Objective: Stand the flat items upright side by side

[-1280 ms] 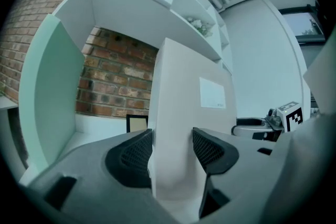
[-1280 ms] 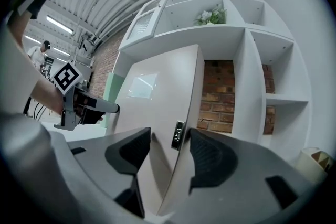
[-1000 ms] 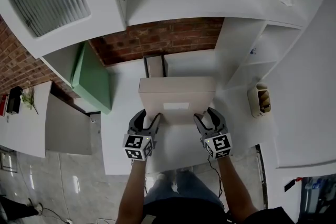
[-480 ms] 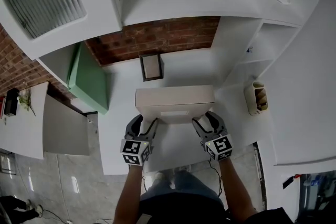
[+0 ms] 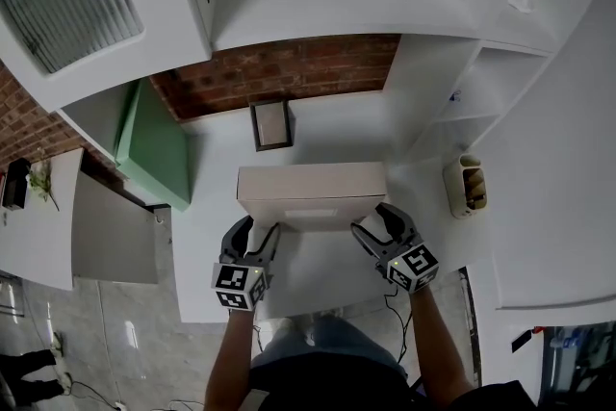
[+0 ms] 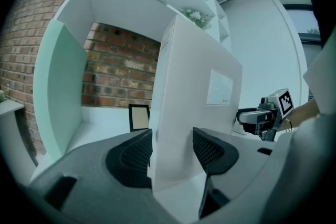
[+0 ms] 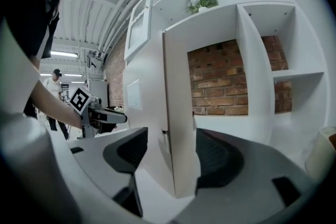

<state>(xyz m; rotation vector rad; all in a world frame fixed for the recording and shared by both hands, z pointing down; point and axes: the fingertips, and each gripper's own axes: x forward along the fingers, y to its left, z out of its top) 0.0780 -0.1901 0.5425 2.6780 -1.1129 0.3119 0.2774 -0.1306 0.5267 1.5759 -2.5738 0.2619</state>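
Box work looked nearly finished: the white box (image 5: 310,183) stood upright on the shelf (image 5: 337,125), near the standing picture frame (image 5: 270,123). The left gripper (image 5: 255,231) clamped one end. The right gripper (image 5: 375,219) had just been loosening, its jaws astride the other end without pressing. Only letting go seemed left.

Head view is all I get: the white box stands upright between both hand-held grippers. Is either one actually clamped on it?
Observer: The left hand-held gripper is. Its pads press on both sides of the box at its end.
Operator: And the right one?
Observer: The right hand-held gripper has just been opening. The box end is between its jaws, with a gap showing on the label side.
Operator: Is the picture frame behind the box standing or lying flat?
Observer: The picture frame stands upright at the back, just below the brick wall.
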